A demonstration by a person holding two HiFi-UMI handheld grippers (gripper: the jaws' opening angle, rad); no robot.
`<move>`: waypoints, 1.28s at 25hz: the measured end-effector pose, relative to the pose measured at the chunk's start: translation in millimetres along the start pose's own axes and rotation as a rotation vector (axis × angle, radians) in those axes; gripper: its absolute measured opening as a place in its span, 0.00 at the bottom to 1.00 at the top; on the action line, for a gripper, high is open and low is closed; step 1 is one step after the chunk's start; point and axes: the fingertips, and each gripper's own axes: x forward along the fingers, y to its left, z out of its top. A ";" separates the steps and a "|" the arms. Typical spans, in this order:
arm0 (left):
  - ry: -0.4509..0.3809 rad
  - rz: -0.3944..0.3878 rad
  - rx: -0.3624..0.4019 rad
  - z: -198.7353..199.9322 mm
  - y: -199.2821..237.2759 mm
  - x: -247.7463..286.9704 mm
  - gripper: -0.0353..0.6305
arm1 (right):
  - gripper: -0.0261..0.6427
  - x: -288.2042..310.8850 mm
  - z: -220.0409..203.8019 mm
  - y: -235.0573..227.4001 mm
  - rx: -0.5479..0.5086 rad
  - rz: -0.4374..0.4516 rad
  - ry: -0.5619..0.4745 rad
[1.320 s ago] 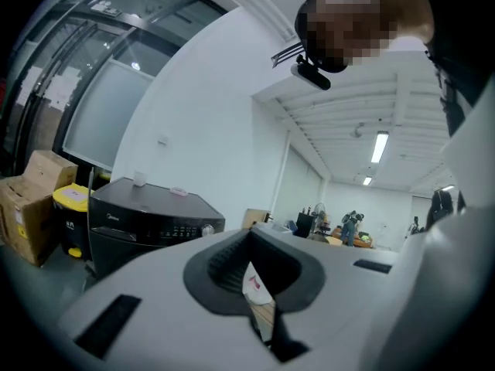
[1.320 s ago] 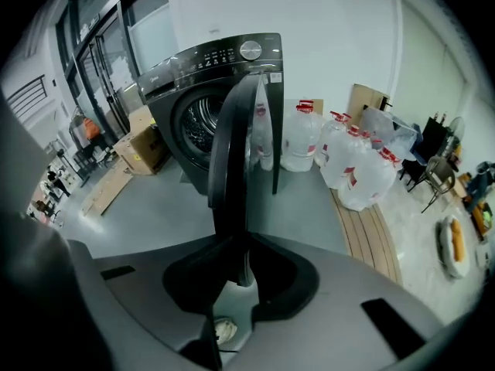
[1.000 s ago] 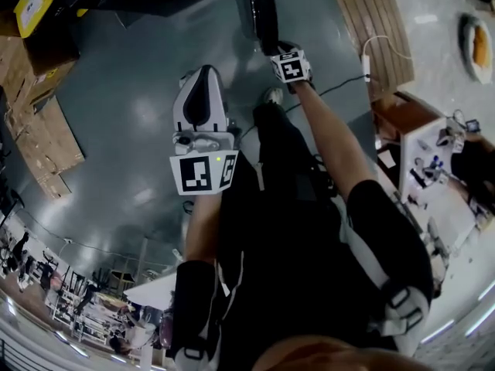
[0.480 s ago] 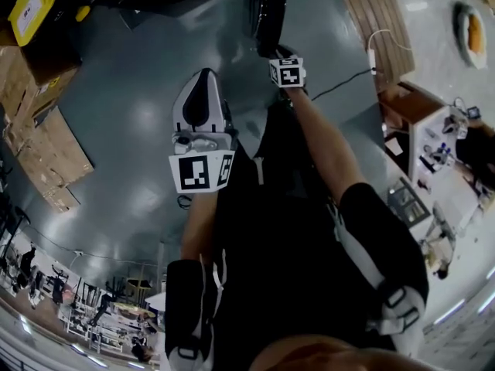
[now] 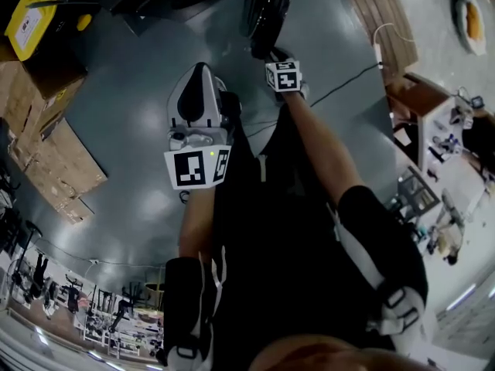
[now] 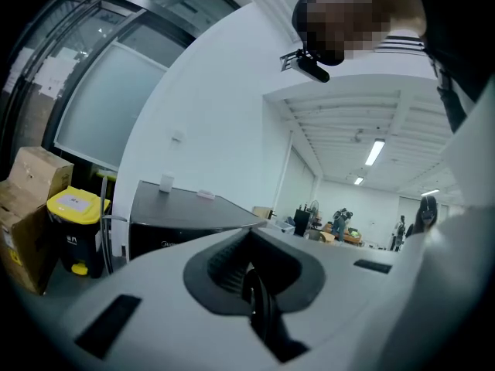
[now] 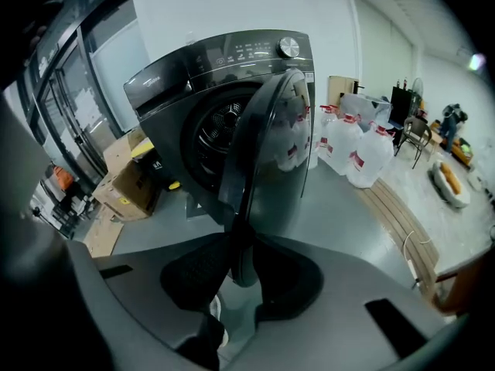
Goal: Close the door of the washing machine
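Right hand-held gripper (image 7: 240,273): partly open, its jaws having just been widening. The lower edge of the door (image 7: 271,145) stands between the pads, and the pads do not appear to press on it.
Left hand-held gripper (image 6: 251,284): jaws together with nothing between them, idle.
Door: swung well open and seen edge-on, hinged to the front of the washing machine (image 7: 224,68). The drum opening (image 7: 220,130) is uncovered behind it.
Surroundings: water bottles (image 7: 360,153) stand on the floor (image 7: 340,207) to one side of the machine, cardboard boxes (image 7: 131,180) to the other.
Task status (judged): not done, since the door has yet to swing onto its latch.
Risk 1: with a loose hold, the edge may slip out from between the pads and the door drift without being guided.
Risk 2: a weak push may leave the door resting unlatched or let it rebound.
Risk 3: jaws left around the rim could be pinched against the machine front.
Right arm (image 5: 321,145): stretched forward, hand-held gripper tipped steeply down.
Left arm (image 5: 197,222): bent and close to the body, hand-held gripper about level.
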 end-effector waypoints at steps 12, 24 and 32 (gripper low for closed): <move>0.021 -0.028 -0.009 12.9 55.6 -3.3 0.06 | 0.17 23.4 21.6 45.8 0.082 0.009 -0.029; 0.024 -0.007 -0.035 24.1 102.7 -0.8 0.06 | 0.19 47.0 49.2 92.5 0.057 0.036 -0.015; 0.025 0.004 -0.043 26.9 121.8 0.9 0.06 | 0.21 65.0 76.0 119.7 0.013 0.053 0.002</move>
